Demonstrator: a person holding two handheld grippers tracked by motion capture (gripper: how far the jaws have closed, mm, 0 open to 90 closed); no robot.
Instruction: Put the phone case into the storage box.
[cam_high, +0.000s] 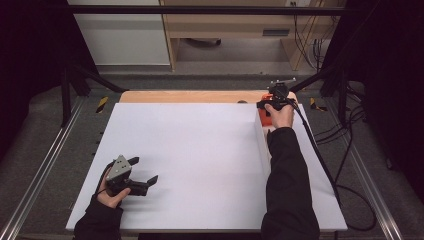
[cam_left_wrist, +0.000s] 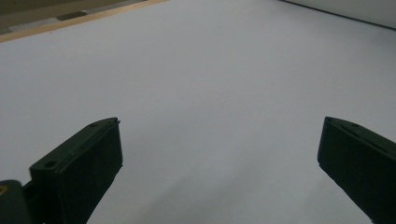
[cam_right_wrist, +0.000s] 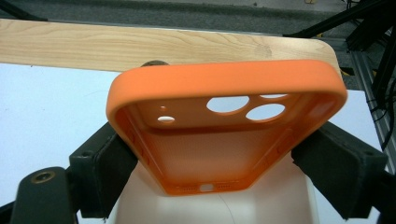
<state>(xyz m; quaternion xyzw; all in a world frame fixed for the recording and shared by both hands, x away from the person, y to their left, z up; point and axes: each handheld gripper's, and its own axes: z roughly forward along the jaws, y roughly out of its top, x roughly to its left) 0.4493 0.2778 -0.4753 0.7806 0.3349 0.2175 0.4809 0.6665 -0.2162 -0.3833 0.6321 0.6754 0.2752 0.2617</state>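
The white table (cam_high: 200, 165) spreads bare ahead of the left gripper (cam_left_wrist: 219, 154), whose jaws stand wide apart with nothing between them. At the far right corner, the right gripper (cam_right_wrist: 212, 154) pinches an orange silicone phone case (cam_right_wrist: 224, 121) by its long sides, open face toward the camera, its camera cut-outs (cam_right_wrist: 243, 107) beyond the fingertips. The soft walls look liable to buckle or slip free if the squeeze eases.

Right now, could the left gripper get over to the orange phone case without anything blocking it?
Probably yes: the white table between the left gripper and the orange phone case lies bare. But the right gripper is clamped on the case's sides.
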